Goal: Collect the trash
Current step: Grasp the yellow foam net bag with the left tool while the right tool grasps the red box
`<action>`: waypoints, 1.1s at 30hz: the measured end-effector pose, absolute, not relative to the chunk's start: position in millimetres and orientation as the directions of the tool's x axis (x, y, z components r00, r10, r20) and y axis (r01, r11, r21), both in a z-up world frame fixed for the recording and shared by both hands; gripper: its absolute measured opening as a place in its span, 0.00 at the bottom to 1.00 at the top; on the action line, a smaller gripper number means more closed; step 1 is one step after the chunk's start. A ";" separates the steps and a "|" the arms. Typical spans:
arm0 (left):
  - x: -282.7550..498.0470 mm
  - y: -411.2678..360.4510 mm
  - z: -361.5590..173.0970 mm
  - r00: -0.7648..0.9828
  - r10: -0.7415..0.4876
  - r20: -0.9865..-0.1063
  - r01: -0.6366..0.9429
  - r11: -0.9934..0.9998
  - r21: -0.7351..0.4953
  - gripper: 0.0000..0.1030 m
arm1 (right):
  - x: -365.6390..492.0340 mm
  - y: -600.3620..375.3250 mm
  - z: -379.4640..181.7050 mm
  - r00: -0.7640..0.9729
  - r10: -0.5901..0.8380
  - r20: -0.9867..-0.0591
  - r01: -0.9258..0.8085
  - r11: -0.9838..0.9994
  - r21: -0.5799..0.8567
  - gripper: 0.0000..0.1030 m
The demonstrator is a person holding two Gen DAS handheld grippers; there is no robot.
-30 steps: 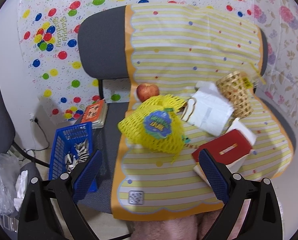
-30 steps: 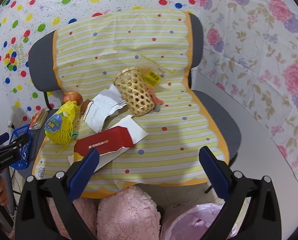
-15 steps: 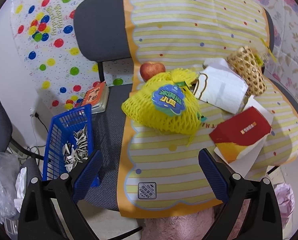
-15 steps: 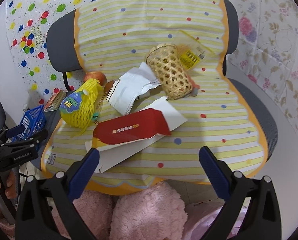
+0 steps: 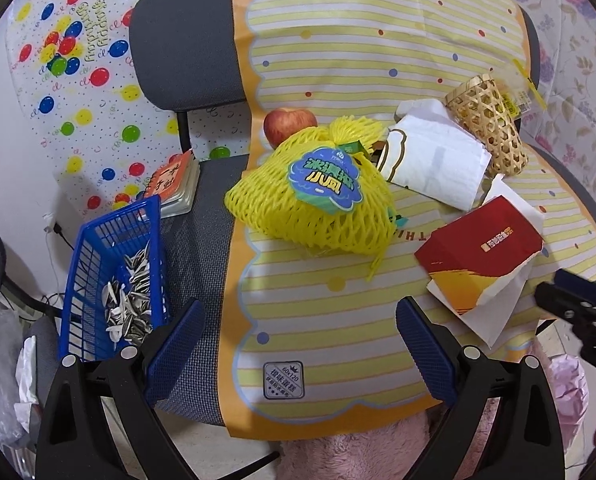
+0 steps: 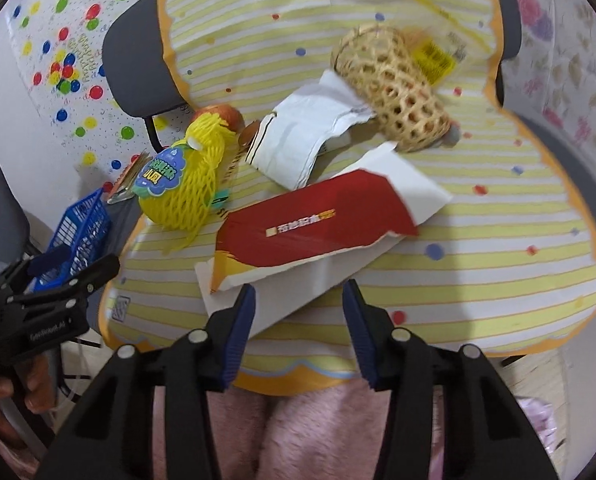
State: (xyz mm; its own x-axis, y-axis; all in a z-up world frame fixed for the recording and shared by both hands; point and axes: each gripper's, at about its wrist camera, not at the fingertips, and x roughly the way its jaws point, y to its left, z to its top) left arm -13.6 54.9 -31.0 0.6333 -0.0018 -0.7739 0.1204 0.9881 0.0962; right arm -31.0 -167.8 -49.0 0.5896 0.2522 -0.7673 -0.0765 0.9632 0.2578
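Litter lies on a yellow striped sheet (image 5: 338,320) over a grey chair: a yellow net bag (image 5: 318,208), a torn red-and-white paper packet (image 6: 314,224), a white paper bag (image 6: 298,140) and a clear wrapper (image 6: 438,56). My right gripper (image 6: 298,296) hovers at the packet's near white edge; its jaws are closing, and the paper lies between them without being pinched. My left gripper (image 5: 298,320) stands open over the bare sheet in front of the net bag, holding nothing. A hand grips the left tool (image 6: 57,280) at the right wrist view's left edge.
A wicker basket (image 5: 486,124) and an apple (image 5: 285,124) rest on the sheet. Beside it are a blue basket (image 5: 109,280) of seed shells and a small book (image 5: 173,180). Pink fluffy fabric (image 6: 298,420) lies below the seat edge, a pink plastic bag (image 5: 566,380) at lower right.
Both grippers sank closer to the seat. The right one dropped toward the red-and-white packet and its jaws narrowed from wide open to about half. The left jaws stayed wide.
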 end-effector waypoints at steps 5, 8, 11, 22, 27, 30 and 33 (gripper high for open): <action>-7.7 51.2 -34.1 0.630 -0.008 -0.776 0.129 0.987 0.095 0.91 | -14.9 -166.7 -59.6 0.578 0.284 -0.765 -0.054 0.949 0.311 0.46; -3.2 50.3 -37.7 0.623 -0.011 -0.782 0.130 0.987 0.090 0.92 | -4.1 -169.7 -67.3 0.571 0.283 -0.771 -0.029 0.945 0.326 0.50; 1.4 49.6 -41.2 0.616 -0.010 -0.788 0.129 0.988 0.088 0.92 | 4.9 -179.1 -71.3 0.586 0.293 -0.756 0.012 0.929 0.369 0.50; 19.1 62.1 -27.8 0.634 -0.001 -0.773 0.089 0.993 0.071 0.92 | 24.5 -181.5 -10.6 0.712 0.325 -0.623 -0.112 0.928 0.356 0.04; 25.6 82.5 -17.3 0.646 -0.012 -0.763 0.051 0.998 0.028 0.91 | 0.0 -168.0 29.5 0.804 0.250 -0.539 -0.186 0.968 0.171 0.02; 30.3 89.6 -16.4 0.638 -0.050 -0.768 0.048 0.999 -0.025 0.89 | -10.7 -166.2 38.6 0.837 0.192 -0.513 -0.167 0.981 0.095 0.02; 37.9 87.2 -22.3 0.621 -0.087 -0.779 0.051 0.996 -0.071 0.89 | -22.9 -173.6 39.3 0.859 0.168 -0.483 -0.149 0.986 0.078 0.02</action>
